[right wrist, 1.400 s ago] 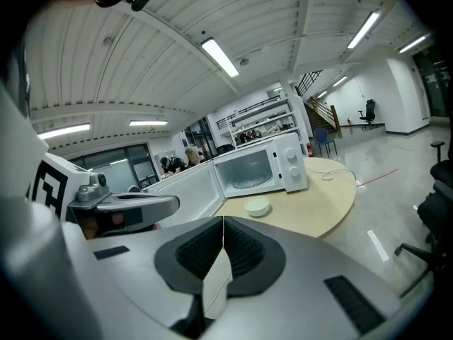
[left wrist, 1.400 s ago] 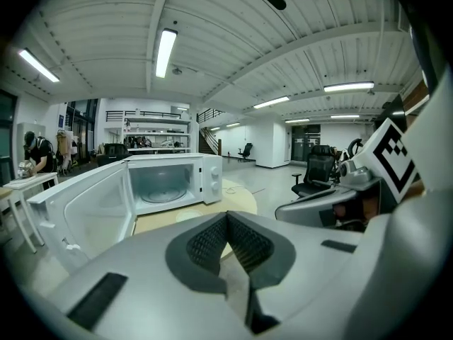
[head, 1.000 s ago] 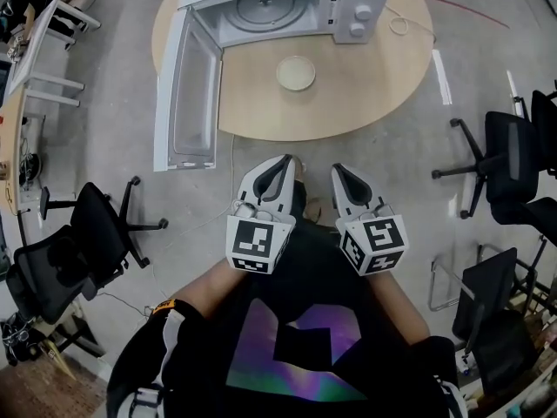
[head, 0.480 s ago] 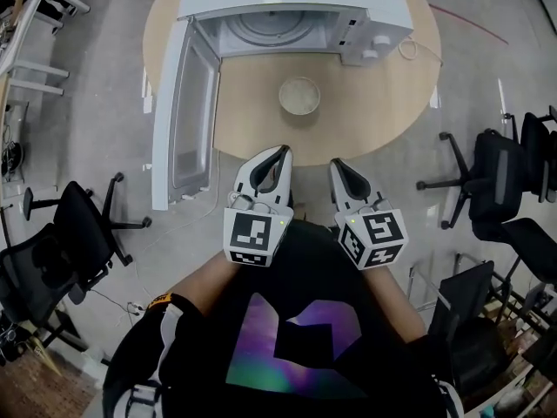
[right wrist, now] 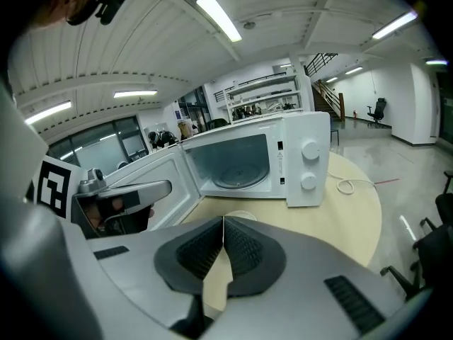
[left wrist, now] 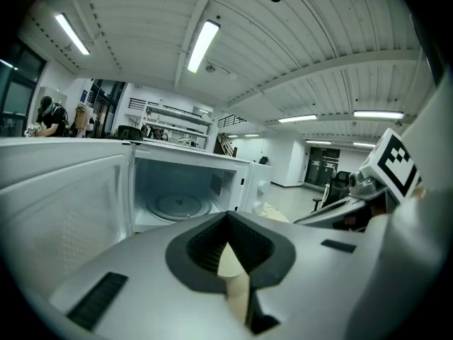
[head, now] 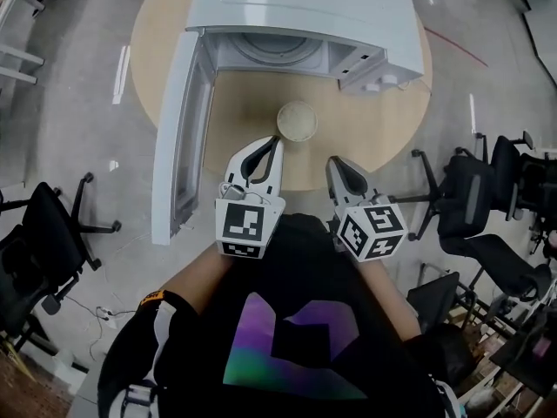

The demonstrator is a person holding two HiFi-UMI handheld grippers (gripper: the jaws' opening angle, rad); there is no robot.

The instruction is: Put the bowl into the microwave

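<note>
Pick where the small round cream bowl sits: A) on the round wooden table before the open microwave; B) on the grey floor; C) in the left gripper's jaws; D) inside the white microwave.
A: the cream bowl rests on the wooden table, outside the white microwave's open cavity.

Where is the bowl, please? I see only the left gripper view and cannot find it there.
Observer: The head view shows the bowl on the round table, just in front of the open microwave.
Operator: Thank you. Is the right claw holding anything?
Observer: No; the right gripper view shows the right claw shut and empty.
Operator: Which way does my left claw point?
Observer: In the head view, the left claw points toward the bowl's near edge.
</note>
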